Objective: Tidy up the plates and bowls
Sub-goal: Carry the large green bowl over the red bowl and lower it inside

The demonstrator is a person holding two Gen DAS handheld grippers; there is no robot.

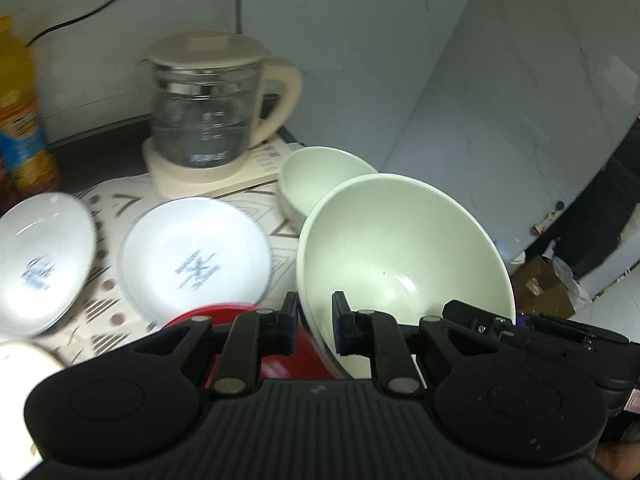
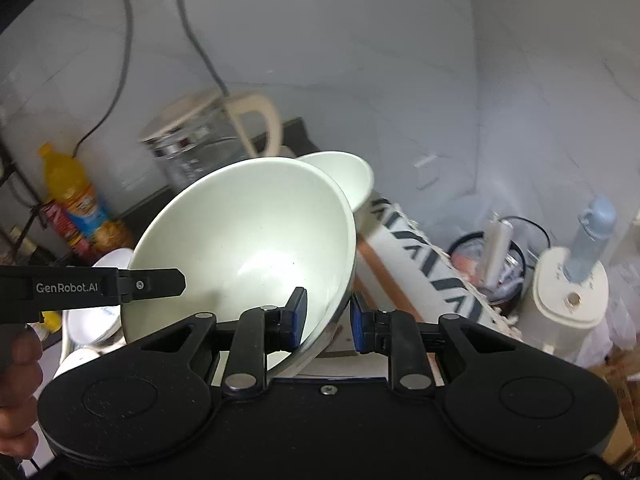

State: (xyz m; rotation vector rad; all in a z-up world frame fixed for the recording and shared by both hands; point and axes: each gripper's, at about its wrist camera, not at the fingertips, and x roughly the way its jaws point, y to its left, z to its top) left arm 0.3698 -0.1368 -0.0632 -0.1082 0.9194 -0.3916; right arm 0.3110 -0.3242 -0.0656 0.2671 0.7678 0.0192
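Pale green bowl [image 1: 404, 248] — red plate [image 1: 280, 356] — orange bottle [image 1: 20, 108].

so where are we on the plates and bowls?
Nothing looks stacked yet. In hand: both grippers, left and right, pinch opposite rims of the large pale bowl, lifted and tilted. Left: smaller pale bowl behind it, two white plates apart on the mat, red dish underneath.

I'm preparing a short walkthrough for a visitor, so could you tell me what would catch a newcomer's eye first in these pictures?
First, the large pale green bowl, tilted and held at opposite rims by the left gripper and the right gripper. Just behind it sits a smaller pale bowl. To the left, two white plates lie on the patterned cloth, and a glass kettle stands at the back.
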